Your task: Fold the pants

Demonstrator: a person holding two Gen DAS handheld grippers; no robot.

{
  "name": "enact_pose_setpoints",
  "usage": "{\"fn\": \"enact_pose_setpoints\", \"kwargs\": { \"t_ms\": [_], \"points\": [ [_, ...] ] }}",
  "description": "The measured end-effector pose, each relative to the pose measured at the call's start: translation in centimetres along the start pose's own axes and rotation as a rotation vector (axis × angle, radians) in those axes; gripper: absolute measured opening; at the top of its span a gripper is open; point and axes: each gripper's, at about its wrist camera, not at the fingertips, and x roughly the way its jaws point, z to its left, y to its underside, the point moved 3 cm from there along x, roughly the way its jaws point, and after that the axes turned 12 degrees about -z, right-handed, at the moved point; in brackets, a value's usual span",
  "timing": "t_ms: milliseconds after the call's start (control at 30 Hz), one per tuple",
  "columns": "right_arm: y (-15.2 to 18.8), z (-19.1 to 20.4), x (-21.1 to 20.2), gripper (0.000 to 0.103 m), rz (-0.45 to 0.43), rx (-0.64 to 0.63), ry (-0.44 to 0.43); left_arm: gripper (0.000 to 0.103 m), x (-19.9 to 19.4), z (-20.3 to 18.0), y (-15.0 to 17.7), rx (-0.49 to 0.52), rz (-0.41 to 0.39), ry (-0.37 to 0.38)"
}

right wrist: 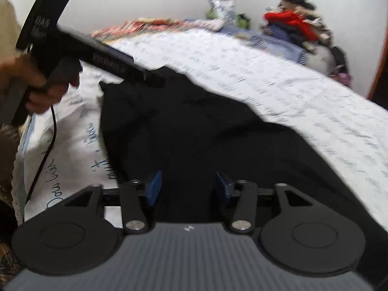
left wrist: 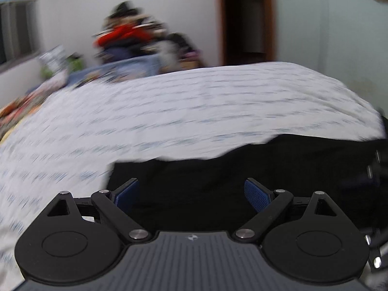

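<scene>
Black pants [right wrist: 194,126] are lying bunched on the bed [right wrist: 303,92]; both the left tool [left wrist: 191,194] and right tool [right wrist: 186,189] are hovering wide, empty; the fabric looks soft, light, floppy; gripping a hem edge seems best.

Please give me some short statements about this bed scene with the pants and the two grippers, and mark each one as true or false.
1. The pants are black. True.
2. The pants lie on a bare wooden floor. False: they lie on a white bedsheet with a printed pattern.
3. The right gripper is clamped on the pants. False: its jaws stand apart, nothing pinched.
4. The left gripper is open above the pants. True.
5. A pile of clothes with something red sits at the far end of the bed. True.
</scene>
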Motion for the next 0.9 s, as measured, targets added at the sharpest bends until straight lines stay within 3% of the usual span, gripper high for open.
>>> {"fn": "enact_pose_setpoints", "kwargs": {
  "t_ms": [67,233,333,467,600,733,800,867,900],
  "points": [
    [0.1,-1.6,-1.6,0.071,0.0,-0.015,0.094,0.094,0.6,-3.0,-0.6,0.051,-0.008,0.069],
    [0.9,-6.8,-5.5,0.071,0.028,0.013,0.28,0.094,1.2,-10.1,-0.9,0.168,-0.007,0.239],
    [1.2,-8.2,-8.3,0.072,0.031,-0.015,0.355,0.094,0.5,-13.2,-0.3,0.218,-0.012,0.381],
    [3.0,-10.1,-11.5,0.082,0.045,-0.007,0.46,0.094,0.4,-16.1,0.7,0.249,0.02,0.523],
    [4.5,-12.0,-12.4,0.088,0.04,0.036,0.484,0.094,1.1,-18.6,1.5,0.232,0.09,0.631],
    [4.6,-12.8,-10.8,0.097,0.03,0.019,0.477,0.094,1.4,-20.1,2.2,0.206,0.147,0.711],
    [4.8,-12.8,-9.5,0.103,0.074,-0.008,0.466,0.094,1.1,-20.6,2.6,0.21,0.165,0.746],
    [5.8,-12.0,-8.5,0.103,0.177,-0.073,0.447,0.094,0.7,-20.9,2.9,0.227,0.171,0.772],
    [6.0,-11.6,-8.7,0.103,0.185,-0.104,0.438,0.094,0.7,-21.1,2.9,0.233,0.169,0.781]
  ]
}}
